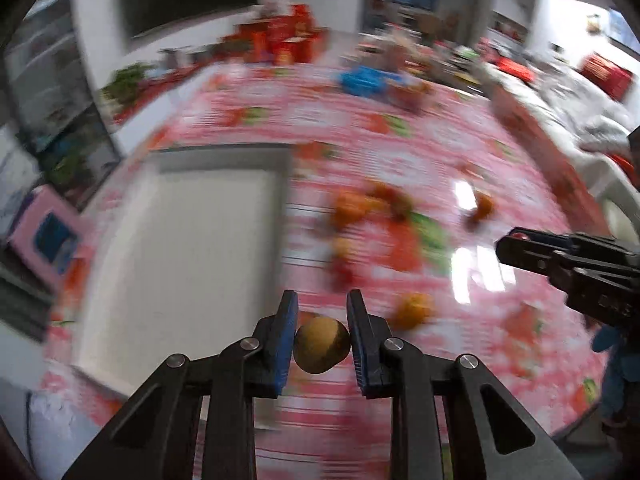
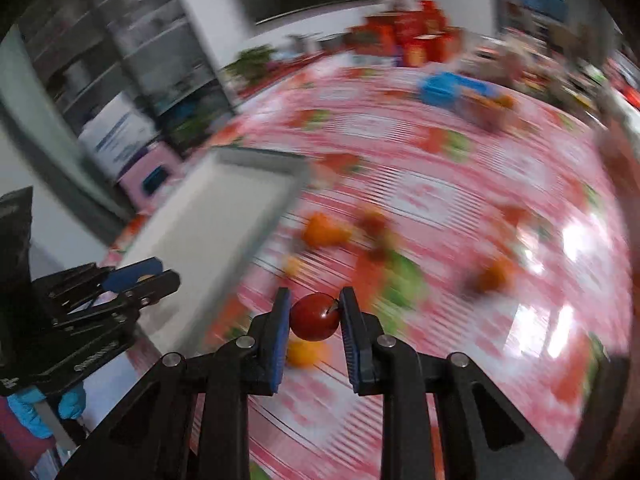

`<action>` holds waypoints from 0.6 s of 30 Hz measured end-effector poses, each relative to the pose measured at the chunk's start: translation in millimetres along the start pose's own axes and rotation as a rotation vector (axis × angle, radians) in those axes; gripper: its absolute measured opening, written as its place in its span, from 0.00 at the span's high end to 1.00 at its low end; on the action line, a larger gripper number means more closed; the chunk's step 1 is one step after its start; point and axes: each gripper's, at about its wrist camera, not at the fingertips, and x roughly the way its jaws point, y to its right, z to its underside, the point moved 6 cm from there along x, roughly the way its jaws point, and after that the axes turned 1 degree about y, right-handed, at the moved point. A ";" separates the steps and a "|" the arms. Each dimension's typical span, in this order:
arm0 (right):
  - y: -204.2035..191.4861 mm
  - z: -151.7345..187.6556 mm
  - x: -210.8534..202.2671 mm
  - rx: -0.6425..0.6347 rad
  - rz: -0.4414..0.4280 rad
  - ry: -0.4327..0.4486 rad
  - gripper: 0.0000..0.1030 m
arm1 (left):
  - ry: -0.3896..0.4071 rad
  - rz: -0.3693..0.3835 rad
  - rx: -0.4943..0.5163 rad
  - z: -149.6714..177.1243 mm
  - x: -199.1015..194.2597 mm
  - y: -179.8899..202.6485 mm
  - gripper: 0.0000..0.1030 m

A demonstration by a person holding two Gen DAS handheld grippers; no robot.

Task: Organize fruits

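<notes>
My left gripper [image 1: 322, 344] is shut on a small yellow-brown round fruit [image 1: 322, 345], held above the pink patterned tablecloth just right of a white rectangular tray [image 1: 180, 264]. My right gripper [image 2: 314, 318] is shut on a small dark red fruit [image 2: 314, 317] with a short stem. The same white tray [image 2: 208, 232] lies ahead and to its left. Several orange and red fruits [image 1: 360, 208] lie loose and blurred on the cloth beyond both grippers, seen as blurred fruits [image 2: 324, 230] in the right wrist view too. Each gripper shows in the other's view: right gripper [image 1: 504, 246], left gripper [image 2: 160, 274].
A blue box [image 1: 362, 80] and red boxes [image 1: 284, 40] stand at the table's far side. A pink box [image 1: 44, 232] sits off the table's left edge. A hand in a blue glove [image 2: 32, 412] holds the left gripper. Both views are motion-blurred.
</notes>
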 end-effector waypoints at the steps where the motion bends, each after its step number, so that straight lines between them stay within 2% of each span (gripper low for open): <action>1: -15.8 -9.3 13.5 -0.018 -0.026 -0.019 0.74 | -0.007 -0.048 -0.019 -2.6 1.8 -22.0 0.74; 3: -44.8 -25.9 44.4 -0.046 -0.064 -0.066 0.74 | -0.041 -0.111 -0.063 -2.3 9.3 -58.4 0.74; 6: -73.8 -37.4 81.0 -0.078 -0.069 -0.119 0.74 | -0.089 -0.166 -0.107 2.6 26.5 -94.3 0.74; 11: -98.1 -35.6 122.1 -0.124 -0.042 -0.208 0.72 | -0.149 -0.195 -0.126 18.3 57.8 -121.0 0.74; 13: -101.3 -35.8 128.6 -0.136 -0.018 -0.221 0.58 | -0.143 -0.203 -0.121 19.9 61.3 -121.8 0.74; 15: -102.4 -36.0 128.2 -0.157 0.007 -0.221 0.25 | -0.134 -0.205 -0.118 19.9 64.4 -123.5 0.73; 16: -104.5 -37.0 126.6 -0.169 0.012 -0.215 0.21 | -0.128 -0.205 -0.118 19.5 65.1 -123.3 0.60; 17: -105.3 -38.4 123.7 -0.178 0.020 -0.211 0.21 | -0.118 -0.204 -0.120 18.8 64.5 -123.1 0.30; 18: -106.1 -39.6 123.0 -0.187 0.034 -0.208 0.20 | -0.097 -0.198 -0.124 18.4 63.5 -123.5 0.16</action>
